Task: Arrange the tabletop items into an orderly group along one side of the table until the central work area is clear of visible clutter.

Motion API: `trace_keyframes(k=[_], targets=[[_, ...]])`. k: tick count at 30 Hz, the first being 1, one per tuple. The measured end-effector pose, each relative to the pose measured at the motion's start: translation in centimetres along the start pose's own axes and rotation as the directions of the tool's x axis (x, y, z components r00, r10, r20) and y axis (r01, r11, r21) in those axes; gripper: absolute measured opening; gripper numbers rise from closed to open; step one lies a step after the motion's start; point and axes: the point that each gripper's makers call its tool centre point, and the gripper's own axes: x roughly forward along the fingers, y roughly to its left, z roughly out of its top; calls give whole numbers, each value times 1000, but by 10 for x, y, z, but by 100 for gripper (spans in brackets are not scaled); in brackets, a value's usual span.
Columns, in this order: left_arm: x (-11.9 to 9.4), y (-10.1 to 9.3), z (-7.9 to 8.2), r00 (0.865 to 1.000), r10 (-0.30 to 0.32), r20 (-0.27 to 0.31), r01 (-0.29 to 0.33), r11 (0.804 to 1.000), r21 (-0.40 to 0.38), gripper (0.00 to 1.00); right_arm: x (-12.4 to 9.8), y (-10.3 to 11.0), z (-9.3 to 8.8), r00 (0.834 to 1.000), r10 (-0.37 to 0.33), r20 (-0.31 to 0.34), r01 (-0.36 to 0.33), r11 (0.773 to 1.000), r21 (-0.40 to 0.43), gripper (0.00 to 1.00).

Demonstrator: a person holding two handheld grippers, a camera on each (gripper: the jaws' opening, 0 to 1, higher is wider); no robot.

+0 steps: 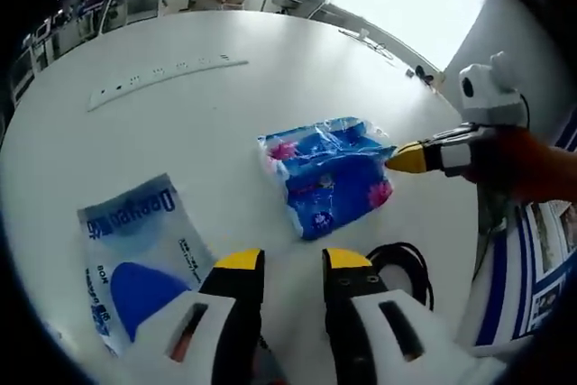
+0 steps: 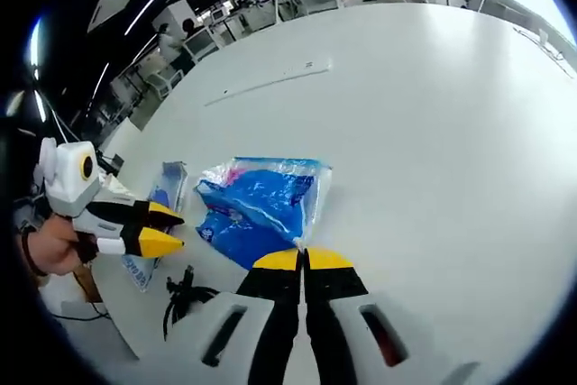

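The right gripper (image 2: pixel 303 261), jaws pressed together at the blue packet's (image 2: pixel 261 206) near edge (whether pinching film I cannot tell), sits nearer than the part-open, empty left gripper (image 1: pixel 295 260)

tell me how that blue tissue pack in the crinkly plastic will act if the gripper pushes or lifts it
The blue tissue pack looks soft and wrinkled, so it would probably sag or buckle rather than move as a block. Its glossy wrap on the smooth white table suggests it will slide easily. The right gripper is shut at its edge; a grip on loose film may slip.
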Motion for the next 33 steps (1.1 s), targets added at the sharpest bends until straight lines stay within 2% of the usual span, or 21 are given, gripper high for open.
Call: trace_keyframes(k=[3,9,13,19,25,33], targets=[[-2,1,-2,1000,1,3,-1,1000,-5,23,1,-1,0,1000,4,-4,-4,1000,-13,0],[-9,3,-5,1000,2,11,-2,1000,3,23,2,0,1,999,28,-40,-33,988,-153,0],[-13,6,-6,1000,5,20,-5,1000,0,23,4,1,-1,996,45,-79,-63,967,-245,0],[-18,7,-6,1000,5,31,-5,1000,2,23,7,-1,0,994,48,-97,-72,962,-262,0],[-26,9,-8,999,10,40,-10,1000,3,23,9,-3,1,992,46,-121,-83,944,-318,0],[-32,12,-11,999,12,47,-12,1000,-2,23,9,-5,4,991,33,-132,-77,935,-347,2]])
